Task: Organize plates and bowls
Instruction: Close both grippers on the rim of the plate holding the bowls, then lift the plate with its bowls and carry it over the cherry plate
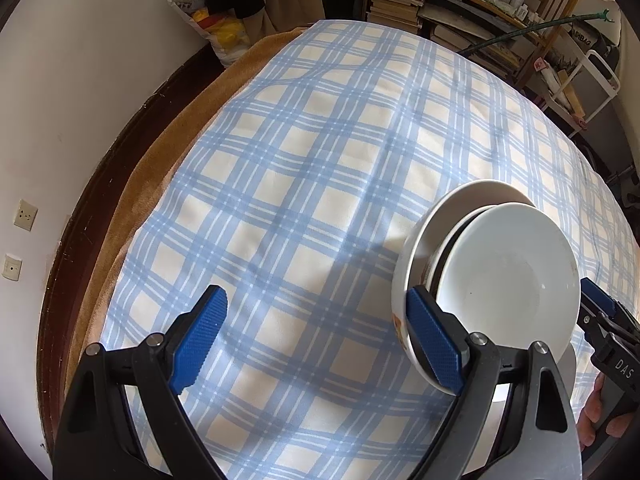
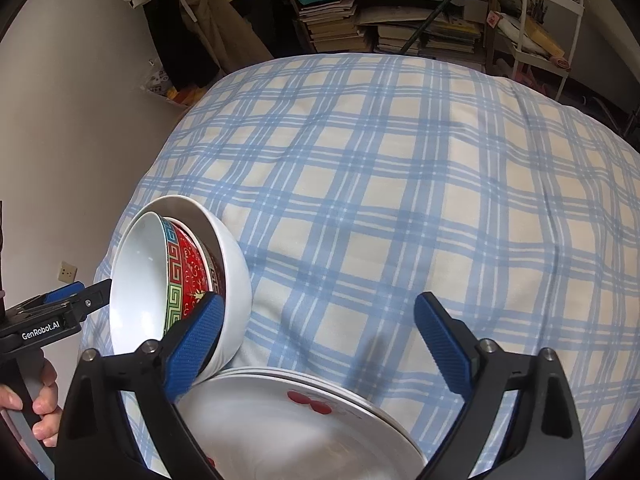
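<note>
Both grippers' jaws wide, holding nothing: left gripper (image 1: 316,340), right gripper (image 2: 320,340). Nested bowls (image 2: 224,264) tilted against plate stack (image 2: 280,420).

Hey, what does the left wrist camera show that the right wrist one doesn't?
Only the left wrist view shows the brown blanket under the checked cloth and the dark wooden edge.

Only the right wrist view shows the red patterned bowl nested inside the white bowl, and the stacked plates with red spots.

Both show the blue checked cloth, the tilted bowl stack and the cluttered bookshelves.
</note>
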